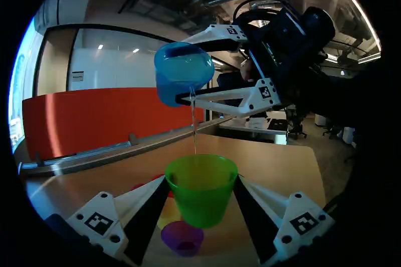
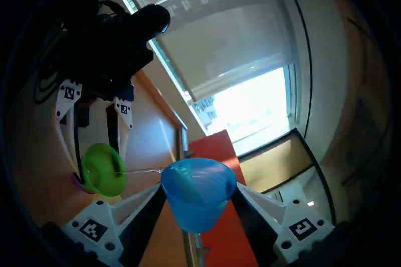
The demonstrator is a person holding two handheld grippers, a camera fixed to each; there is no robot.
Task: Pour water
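Observation:
My left gripper (image 1: pixel 200 194) is shut on an upright green cup (image 1: pixel 201 187), held above the wooden table (image 1: pixel 280 162). Above it, my right gripper (image 1: pixel 184 69) is shut on a tilted blue cup (image 1: pixel 181 71). A thin stream of water (image 1: pixel 193 126) falls from the blue cup's rim into the green cup. In the right gripper view, my right gripper (image 2: pixel 199 202) clamps the blue cup (image 2: pixel 199 197), tipped toward the green cup (image 2: pixel 104 169), which sits between the fingers of my left gripper (image 2: pixel 97 169). A fine water thread (image 2: pixel 143 170) links the two cups.
A purple cup (image 1: pixel 182 238) and a yellow cup (image 1: pixel 169 217) lie on the table below the green cup, with something red (image 1: pixel 158 178) behind. An orange partition (image 1: pixel 100 116) runs along the table's far edge. Office chairs (image 1: pixel 333 129) stand at the right.

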